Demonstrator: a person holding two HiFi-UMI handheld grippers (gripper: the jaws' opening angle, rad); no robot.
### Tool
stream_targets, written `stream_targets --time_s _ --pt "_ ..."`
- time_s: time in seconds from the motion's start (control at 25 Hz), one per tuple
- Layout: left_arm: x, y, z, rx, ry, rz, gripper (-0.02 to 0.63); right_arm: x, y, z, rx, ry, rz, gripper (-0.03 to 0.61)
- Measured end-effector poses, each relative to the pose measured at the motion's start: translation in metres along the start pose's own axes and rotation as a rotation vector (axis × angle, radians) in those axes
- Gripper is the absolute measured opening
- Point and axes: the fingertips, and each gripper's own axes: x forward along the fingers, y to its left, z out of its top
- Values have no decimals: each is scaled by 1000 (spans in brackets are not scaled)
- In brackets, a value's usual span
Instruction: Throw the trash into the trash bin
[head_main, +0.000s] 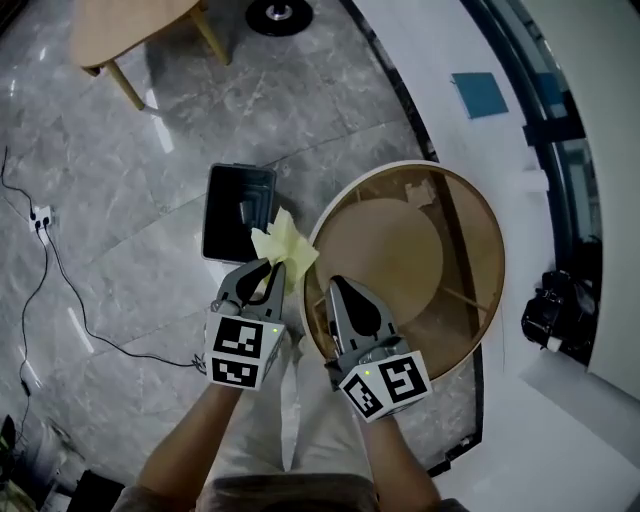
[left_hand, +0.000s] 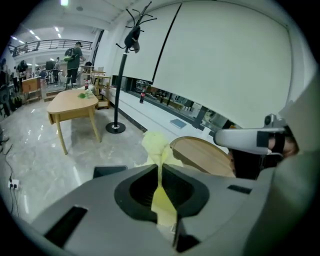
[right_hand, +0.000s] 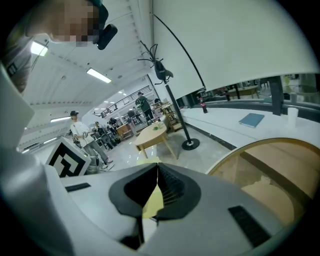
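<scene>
1. Plainly, the trash bin sits on the floor just ahead of the left gripper and a little to its left; the left hand is the nearer one.
2. That gripper's jaws are clamped on a crumpled yellow paper; the paper sticks out past the tips and, from the head view, overlaps the bin's near right corner, though it probably hangs above the bin rather than in it.
3. The bin is a dark rectangle, open at the top, with its long side running away from the person; a short push forward and left should bring the paper over the opening.
4. The right gripper hovers over the near rim of the round table; its jaws are closed on a yellow scrap, which the head view does not show.
5. The floor is glossy grey marble; a cable trails across it at the left, and a wooden table stands well beyond.
</scene>
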Motion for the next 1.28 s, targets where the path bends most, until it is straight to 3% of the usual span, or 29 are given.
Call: stream_targets --time_s 0.2,0.44,0.92,1.28 --pt "-27 58 -12 -68 -21 61 40 41 48 -9 -21 34 61 18" --pt "-29 100 -25 -130 -32 93 40 65 71 -22 -38 73 94 18" --pt "32 147 -68 -190 17 67 40 98 47 -59 -10 123 40 20" --pt "64 160 -85 -157 70 93 40 111 27 -68 4 143 14 19"
